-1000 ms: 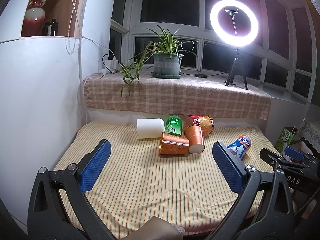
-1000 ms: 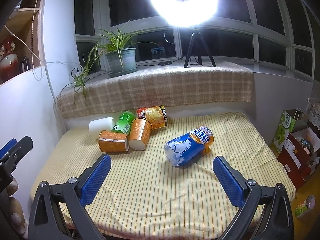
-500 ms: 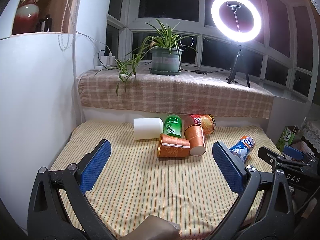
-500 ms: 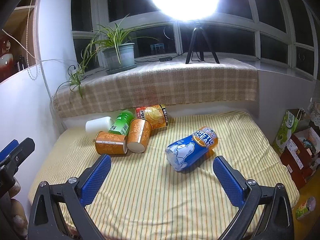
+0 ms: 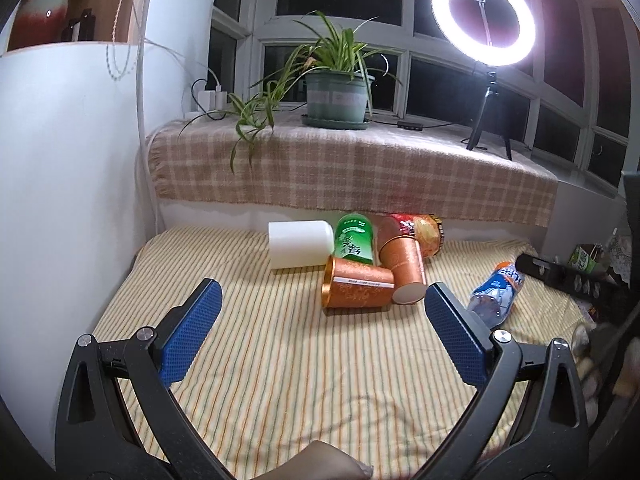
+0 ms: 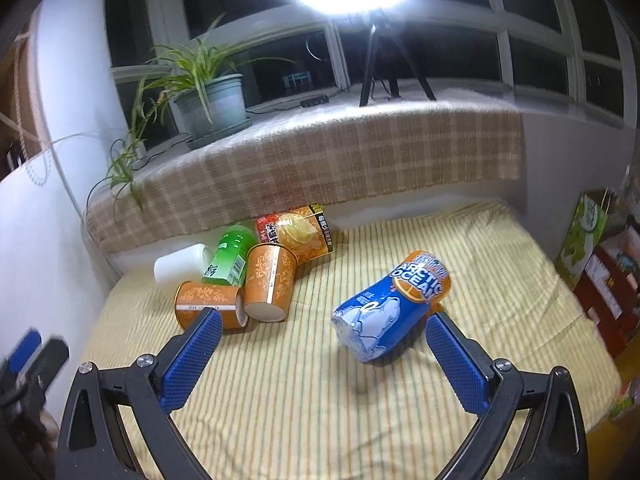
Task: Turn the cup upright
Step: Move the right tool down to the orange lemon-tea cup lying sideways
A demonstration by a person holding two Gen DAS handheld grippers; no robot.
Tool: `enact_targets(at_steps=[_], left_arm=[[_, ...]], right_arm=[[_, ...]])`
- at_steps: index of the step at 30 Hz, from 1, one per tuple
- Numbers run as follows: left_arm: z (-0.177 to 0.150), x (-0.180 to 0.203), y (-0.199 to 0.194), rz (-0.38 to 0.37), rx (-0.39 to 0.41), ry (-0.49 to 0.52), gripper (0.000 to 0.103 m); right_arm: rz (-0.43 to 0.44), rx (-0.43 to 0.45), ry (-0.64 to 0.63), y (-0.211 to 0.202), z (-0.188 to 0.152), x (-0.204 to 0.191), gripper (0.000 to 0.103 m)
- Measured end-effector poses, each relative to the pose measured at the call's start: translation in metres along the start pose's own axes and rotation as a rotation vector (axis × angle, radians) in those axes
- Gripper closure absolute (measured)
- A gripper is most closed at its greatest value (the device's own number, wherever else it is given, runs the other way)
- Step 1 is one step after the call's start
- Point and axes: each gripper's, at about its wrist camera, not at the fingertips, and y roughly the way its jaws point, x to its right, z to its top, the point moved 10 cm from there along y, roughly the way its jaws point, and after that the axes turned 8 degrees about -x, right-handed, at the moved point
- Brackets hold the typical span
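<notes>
Two orange paper cups lie on their sides on the striped cloth: one (image 5: pixel 358 289) with its mouth to the left, one (image 5: pixel 404 268) with its white base toward me. They also show in the right wrist view, the first cup (image 6: pixel 210 304) and the second cup (image 6: pixel 269 280). My left gripper (image 5: pixel 320 320) is open and empty, a short way in front of them. My right gripper (image 6: pixel 322 348) is open and empty, with a blue Arctic Ocean can (image 6: pixel 390 306) lying on its side just ahead between its fingers.
A white cup (image 5: pixel 300 244), a green bottle (image 5: pixel 354 240) and a red-orange snack tub (image 5: pixel 420 232) lie behind the cups. A potted plant (image 5: pixel 336 92) and a ring light (image 5: pixel 482 22) stand on the checked sill. A white wall (image 5: pixel 60 180) is at left, boxes (image 6: pixel 600 264) at right.
Both grippers have moved forward toward the objects, which appear larger. Nothing on the cloth has moved. Both grippers stay open.
</notes>
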Motion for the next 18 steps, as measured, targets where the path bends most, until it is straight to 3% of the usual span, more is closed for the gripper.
enact_targets(at_steps=[5,13,18], left_arm=[[-0.007,-0.01,0.005,0.009,-0.016,0.005,0.0],[-0.017,-0.034,0.013,0.042,-0.051,-0.002,0.0],[-0.024,-0.049,0.023,0.055,-0.08,-0.027,0.0]], right_arm=[[0.032,-0.049,0.08,0.029,0.024,-0.001,0.0],[0.064,-0.166,0.061,0.079,0.059,-0.01,0.0],[0.086,-0.251,0.188,0.107,0.07,-0.011,0.0]])
